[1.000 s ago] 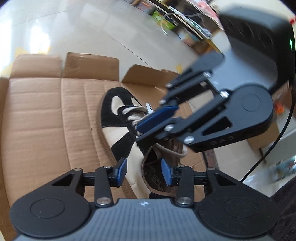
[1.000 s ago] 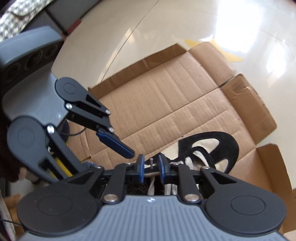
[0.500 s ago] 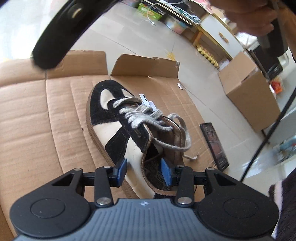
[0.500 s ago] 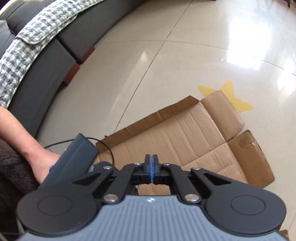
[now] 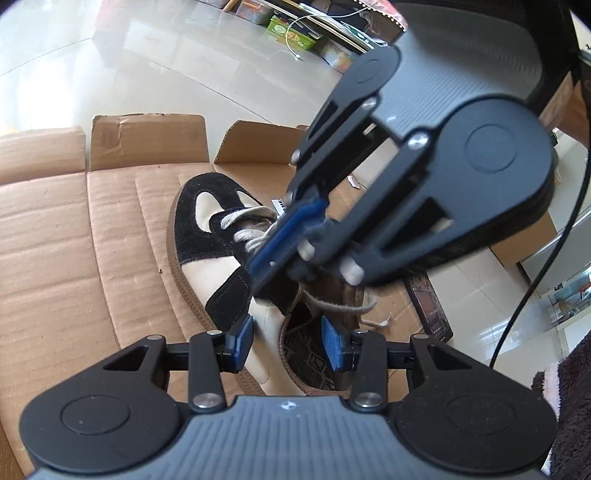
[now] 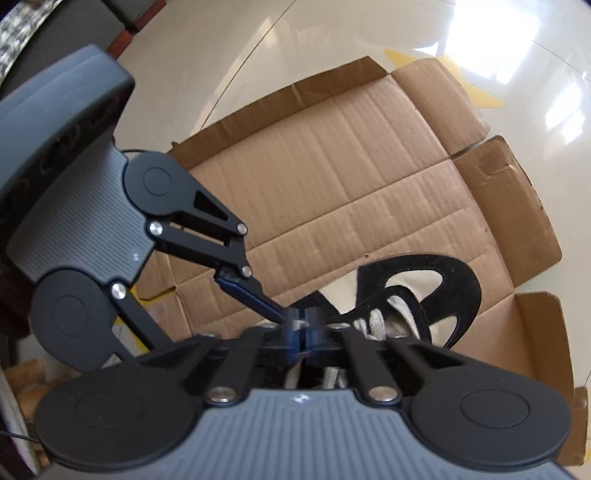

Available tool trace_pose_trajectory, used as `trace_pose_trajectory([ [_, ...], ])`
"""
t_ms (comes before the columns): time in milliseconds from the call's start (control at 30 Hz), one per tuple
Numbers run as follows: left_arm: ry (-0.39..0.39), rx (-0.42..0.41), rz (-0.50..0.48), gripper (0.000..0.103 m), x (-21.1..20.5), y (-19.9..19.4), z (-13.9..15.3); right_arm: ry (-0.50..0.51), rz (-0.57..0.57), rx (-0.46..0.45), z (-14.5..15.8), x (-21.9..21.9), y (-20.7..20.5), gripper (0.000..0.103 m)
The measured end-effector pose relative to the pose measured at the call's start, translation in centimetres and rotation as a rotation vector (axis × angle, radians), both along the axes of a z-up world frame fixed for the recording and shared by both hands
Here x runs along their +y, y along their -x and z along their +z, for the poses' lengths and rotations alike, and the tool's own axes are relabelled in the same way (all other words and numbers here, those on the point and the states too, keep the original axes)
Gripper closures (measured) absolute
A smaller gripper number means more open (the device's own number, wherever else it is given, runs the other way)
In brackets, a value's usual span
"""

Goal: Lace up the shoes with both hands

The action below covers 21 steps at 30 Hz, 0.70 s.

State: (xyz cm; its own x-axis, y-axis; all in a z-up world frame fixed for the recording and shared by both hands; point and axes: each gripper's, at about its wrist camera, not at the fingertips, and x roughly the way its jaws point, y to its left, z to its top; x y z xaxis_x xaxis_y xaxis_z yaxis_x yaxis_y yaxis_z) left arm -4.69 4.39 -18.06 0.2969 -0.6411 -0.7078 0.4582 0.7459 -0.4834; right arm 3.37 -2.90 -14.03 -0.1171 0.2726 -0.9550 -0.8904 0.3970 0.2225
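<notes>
Now the right gripper [image 5: 284,236], lifted clear half a second ago, is back over the shoe [image 5: 229,266] on the cardboard [image 5: 66,258], pads pressed together at the laces [image 5: 255,232]. Left gripper [image 5: 287,341] unchanged, half-open around the heel.

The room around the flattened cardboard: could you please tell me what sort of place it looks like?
Probably a home living room: a glossy pale tiled floor, a dark grey sofa along one side, and low shelves cluttered with household items along the far side.
</notes>
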Motion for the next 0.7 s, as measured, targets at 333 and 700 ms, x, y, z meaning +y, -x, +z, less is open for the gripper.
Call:
trace_pose_trajectory([
  [333,-0.019,-0.020,-0.029,0.061,0.0,0.2,0.2,-0.260,-0.078,-0.019,6.9,4.0,-3.9,0.102],
  [700,-0.020,-0.014,-0.038,0.061,0.2,0.8,-0.8,-0.343,-0.008,-0.036,9.9,7.9,-3.9,0.101],
])
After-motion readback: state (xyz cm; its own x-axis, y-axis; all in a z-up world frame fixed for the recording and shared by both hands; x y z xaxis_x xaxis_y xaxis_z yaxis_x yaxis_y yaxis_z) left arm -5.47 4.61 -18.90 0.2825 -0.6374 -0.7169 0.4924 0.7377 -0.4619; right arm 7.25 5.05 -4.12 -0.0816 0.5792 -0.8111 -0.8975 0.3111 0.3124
